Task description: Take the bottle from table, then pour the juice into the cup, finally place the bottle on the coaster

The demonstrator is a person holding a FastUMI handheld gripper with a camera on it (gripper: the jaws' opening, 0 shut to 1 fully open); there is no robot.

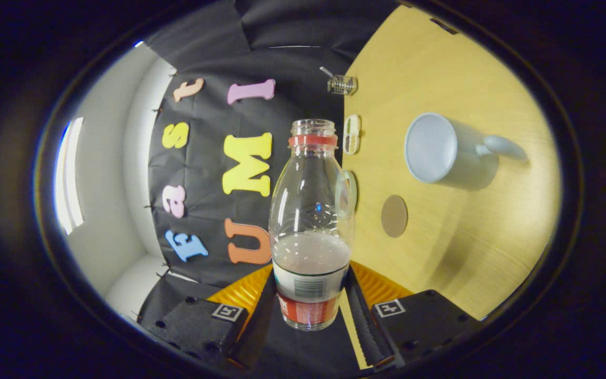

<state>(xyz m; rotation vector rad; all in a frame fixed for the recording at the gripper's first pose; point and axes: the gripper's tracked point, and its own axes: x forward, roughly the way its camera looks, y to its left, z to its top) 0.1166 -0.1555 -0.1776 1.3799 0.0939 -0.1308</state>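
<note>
Right now the gripper (311, 310) pinches the juice bottle (311, 226) near its base, low in the centre of the frame, one finger pressed on each side of the labelled lower part. The bottle has no cap on it, and pale juice fills roughly its lower third. Camera and bottle look rolled well over: the wooden table (471, 252) runs up the right side of the frame like a wall, so I judge the bottle to be lifted and carried, with the pour yet to come.

To the right of the bottle's neck, in the upper right, the white mug (440, 150) stands on the table with its mouth facing the camera and its handle turned away from the bottle. The round brown coaster (394, 216) lies between bottle and mug, nearer the bottle.

For a clean pour, I would bring the open neck over the mug's rim before tipping further, then tilt slowly; the grip sits low, so the top could swing.

A small clear object (342, 84) sits at the table's far edge, top centre. White walls show at the left of the frame.
</note>
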